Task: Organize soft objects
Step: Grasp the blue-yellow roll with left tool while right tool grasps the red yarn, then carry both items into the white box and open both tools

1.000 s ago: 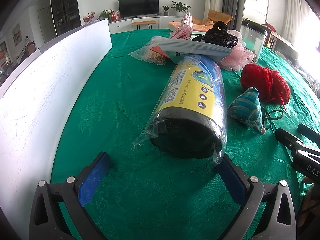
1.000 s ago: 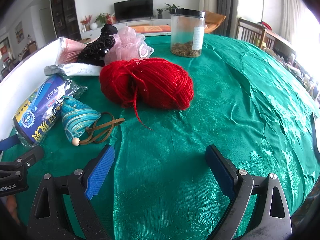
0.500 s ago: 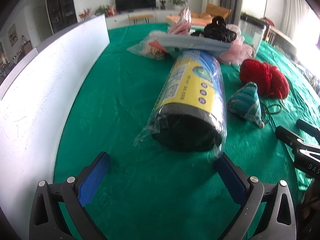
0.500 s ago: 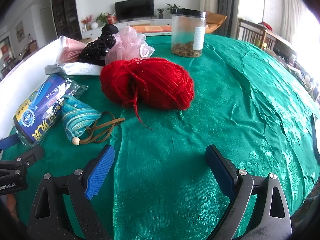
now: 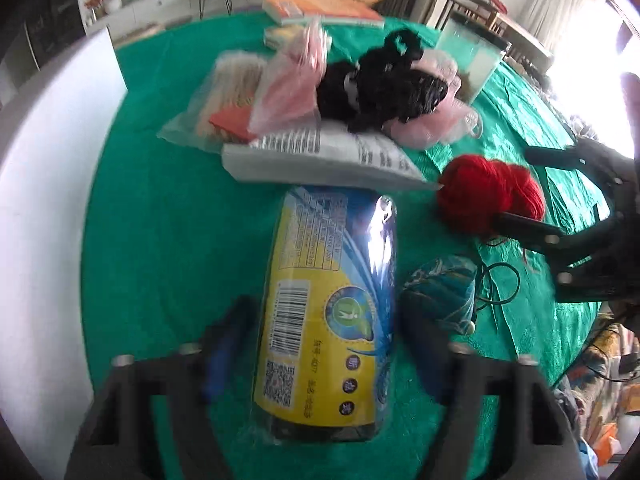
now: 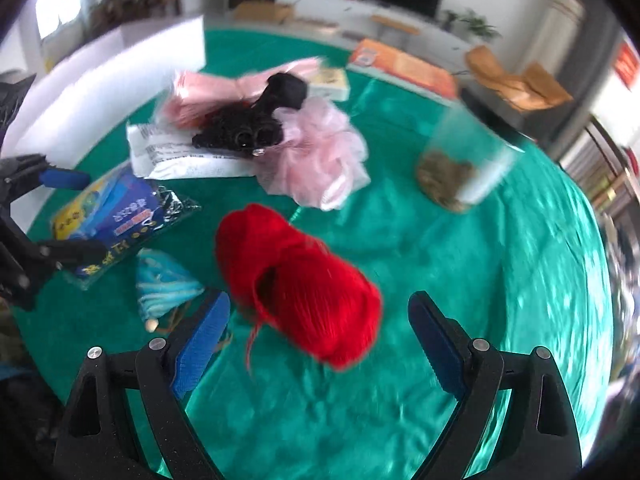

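A roll of bags (image 5: 328,312) in a blue and yellow wrap lies on the green tablecloth (image 5: 168,240). My left gripper (image 5: 328,314) is over it, its jaws closing with the roll between them. The blurred pads sit close to its sides, and I see no squeeze. A red yarn ball (image 6: 296,284) lies just ahead of my open right gripper (image 6: 320,324), partly between its fingers, with the pads clear of it. A teal striped pouch (image 5: 440,296) with a cord rests between roll and yarn. Farther off, a black curly soft item (image 5: 380,88) and a pink mesh puff (image 6: 320,160) lie by a white pack (image 5: 320,156).
A white board (image 5: 48,200) stands along the table's left side. A clear jar (image 6: 464,164) with a dark lid stands far right. Bagged items (image 5: 232,96) and books (image 5: 320,8) lie at the back. My right gripper (image 5: 560,240) reaches in beside the yarn.
Both grippers have swung forward and tipped downward. The left one now straddles the roll with narrower jaws. The right one rolled and came over the red yarn.
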Tool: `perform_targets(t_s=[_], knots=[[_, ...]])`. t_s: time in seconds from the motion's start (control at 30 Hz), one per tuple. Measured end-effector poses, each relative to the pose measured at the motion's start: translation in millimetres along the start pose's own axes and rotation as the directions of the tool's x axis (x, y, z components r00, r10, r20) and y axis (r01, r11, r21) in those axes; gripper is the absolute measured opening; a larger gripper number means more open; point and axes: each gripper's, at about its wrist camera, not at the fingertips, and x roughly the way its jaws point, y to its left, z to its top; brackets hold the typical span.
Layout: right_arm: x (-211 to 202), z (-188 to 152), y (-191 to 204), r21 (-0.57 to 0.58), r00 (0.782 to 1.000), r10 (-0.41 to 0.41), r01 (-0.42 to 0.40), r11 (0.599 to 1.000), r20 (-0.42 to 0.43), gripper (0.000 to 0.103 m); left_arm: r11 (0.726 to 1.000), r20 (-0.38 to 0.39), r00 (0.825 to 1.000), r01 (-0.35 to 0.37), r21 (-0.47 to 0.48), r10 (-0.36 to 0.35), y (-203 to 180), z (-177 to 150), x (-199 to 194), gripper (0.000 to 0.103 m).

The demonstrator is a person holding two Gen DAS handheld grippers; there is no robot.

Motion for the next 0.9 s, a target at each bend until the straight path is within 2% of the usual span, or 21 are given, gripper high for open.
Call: perform_targets(t_s=[0.07,0.1,0.13,0.17,0.23,0.3,0.4,0.47,0.5,0.53,0.6,0.67,0.73,0.8,0.83,0.87,0.9], knots=[[21,6,6,-0.027,0.998,0.021,-0.023,0.999,-0.062,0.089,0.999,0.006,1.0,0.026,-0.03,-0.026,6,-2,-5,0.053],[28,6,7,-0.021,0.995,0.014,-0.017,1.0,-0.099,0.075,0.999,0.01,1.0,0.024,-0.039,-0.023,9,-6,-8,0.052],[25,7,6,-0.003,0.995,-0.005,0.005,1.0,-0.098,0.068,0.999,0.016,1.0,0.023,-0.043,-0.023,11,-12,-13,0.052],[18,5,2,0.033,0.996,0.002,0.001,0.999,-0.089,0.063,0.998,0.027,0.999,0.029,-0.047,-0.028,12,-20,-21,0.052],[0,-5,-13,0.156,0.996,0.039,-0.025,0.987,-0.086,0.046,0.996,0.054,0.997,0.065,-0.058,-0.062,14,-40,-37,0.052],[-22,-17,-31,0.27,0.997,0.062,-0.047,0.962,-0.046,0.046,0.988,0.095,0.988,0.127,-0.084,-0.119,17,-59,-54,0.052],[-50,-30,-49,0.383,0.997,0.077,-0.075,0.921,0.009,0.046,0.975,0.173,0.974,0.174,-0.14,-0.149,25,-78,-80,0.052],[-66,-28,-53,0.456,0.984,0.156,-0.179,0.872,0.087,0.046,0.964,0.236,0.96,0.196,-0.18,-0.151,36,-85,-106,0.052],[-75,-24,-51,0.48,0.969,0.205,-0.246,0.842,0.137,0.046,0.961,0.264,0.954,0.199,-0.193,-0.144,43,-87,-119,0.052],[-83,-22,-46,0.49,0.951,0.251,-0.308,0.815,0.181,0.047,0.96,0.299,0.946,0.19,-0.207,-0.123,52,-90,-137,0.052],[-101,-8,-26,0.477,0.896,0.351,-0.443,0.759,0.273,0.047,0.96,0.358,0.931,0.157,-0.234,-0.065,71,-96,-169,0.052],[-116,16,5,0.433,0.824,0.45,-0.564,0.702,0.344,0.047,0.956,0.405,0.914,0.096,-0.277,0.026,95,-105,-203,0.052],[-126,45,41,0.385,0.745,0.538,-0.665,0.64,0.394,0.047,0.943,0.421,0.895,0.004,-0.334,0.145,120,-115,-229,0.052],[-133,73,82,0.334,0.672,0.609,-0.739,0.584,0.421,0.047,0.911,0.398,0.876,-0.1,-0.4,0.271,143,-123,-241,0.052],[-133,88,104,0.308,0.633,0.646,-0.774,0.554,0.427,0.048,0.878,0.365,0.863,-0.164,-0.45,0.349,155,-127,-243,0.055],[-132,97,122,0.289,0.601,0.677,-0.799,0.528,0.426,0.05,0.846,0.333,0.851,-0.214,-0.488,0.408,165,-132,-243,0.065],[-128,109,141,0.272,0.572,0.705,-0.82,0.503,0.42,0.058,0.816,0.31,0.836,-0.248,-0.522,0.453,177,-138,-244,0.073]])
